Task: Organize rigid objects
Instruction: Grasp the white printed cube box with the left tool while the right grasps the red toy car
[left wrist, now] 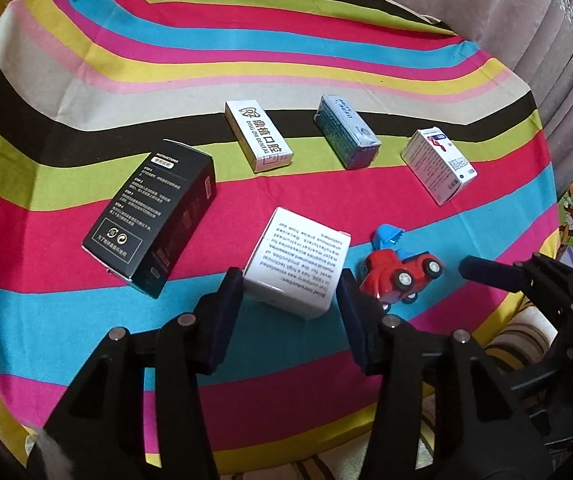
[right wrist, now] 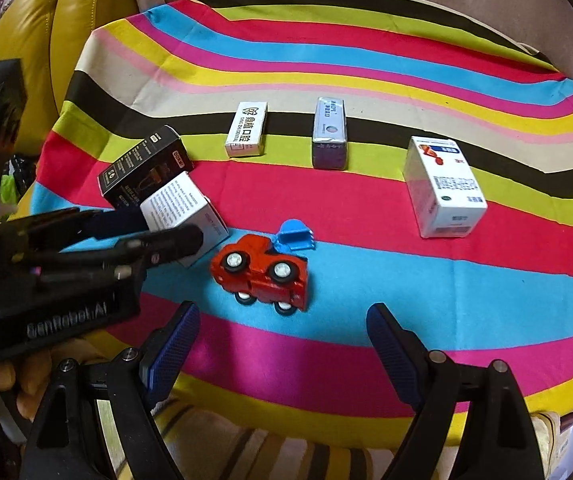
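Gripping: the left gripper [left wrist: 291, 280] has its pads against the two sides of the white box [left wrist: 300, 260], clamped on it; the box rests on the cloth.
Left gripper, seen from the right wrist: it [right wrist: 168, 226] reaches in from the left edge, one finger on either side of the white box [right wrist: 182, 210].
Right gripper: its jaws [right wrist: 282, 334] stand wide apart and released, nothing between them, just short of the toy truck [right wrist: 264, 272].
Toy truck: red, tipped on its side with wheels facing the right wrist camera; a blue scoop [right wrist: 294, 236] sits at its far end. It lies just beside the white box.
Black box: [left wrist: 152, 218] lies flat, left of the white box and near it; whether they touch I cannot tell.
Far row: dental box [left wrist: 258, 136], grey-blue box [left wrist: 348, 136] and a white box with red print [left wrist: 438, 168] lie apart from each other, left to right.
Cloth: striped in many colours [left wrist: 326, 60], covering the surface under everything.
Beyond: a yellow cushion [right wrist: 46, 40] at the left.
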A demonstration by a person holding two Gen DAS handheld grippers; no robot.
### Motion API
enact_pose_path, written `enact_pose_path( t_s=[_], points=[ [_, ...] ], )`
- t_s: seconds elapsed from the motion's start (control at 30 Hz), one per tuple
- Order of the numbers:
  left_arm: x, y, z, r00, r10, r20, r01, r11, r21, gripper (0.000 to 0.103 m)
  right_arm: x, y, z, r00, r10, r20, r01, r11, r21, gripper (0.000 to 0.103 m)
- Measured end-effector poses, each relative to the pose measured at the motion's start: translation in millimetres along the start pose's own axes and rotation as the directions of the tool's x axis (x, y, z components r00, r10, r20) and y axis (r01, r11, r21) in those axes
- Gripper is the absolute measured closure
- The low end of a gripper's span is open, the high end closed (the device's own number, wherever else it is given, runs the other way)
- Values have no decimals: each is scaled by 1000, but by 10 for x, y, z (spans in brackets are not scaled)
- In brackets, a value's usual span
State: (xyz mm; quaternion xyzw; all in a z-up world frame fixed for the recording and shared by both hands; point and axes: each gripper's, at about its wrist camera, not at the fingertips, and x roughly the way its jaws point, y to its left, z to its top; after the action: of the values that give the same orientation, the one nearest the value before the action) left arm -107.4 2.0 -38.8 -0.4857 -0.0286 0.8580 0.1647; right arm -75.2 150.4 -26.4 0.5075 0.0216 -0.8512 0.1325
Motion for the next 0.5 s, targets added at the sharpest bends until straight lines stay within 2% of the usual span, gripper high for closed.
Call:
enact_pose_path(
  t_s=[0.4,0.43,0.5],
  points=[
    [2,76,-12,1000,12,28,-11,999,-43,53,141,9,97,999,-54,7,54,999,9,17],
    [4,84,-18,999,10,33,-9,999,-47,53,157,2,98,998,-58,8,58,998,12,18],
    [-3,78,-24,999,14,36,-13,999,-44,53,196,-18,99,998,-59,-1,59,998,21,27]
  ],
)
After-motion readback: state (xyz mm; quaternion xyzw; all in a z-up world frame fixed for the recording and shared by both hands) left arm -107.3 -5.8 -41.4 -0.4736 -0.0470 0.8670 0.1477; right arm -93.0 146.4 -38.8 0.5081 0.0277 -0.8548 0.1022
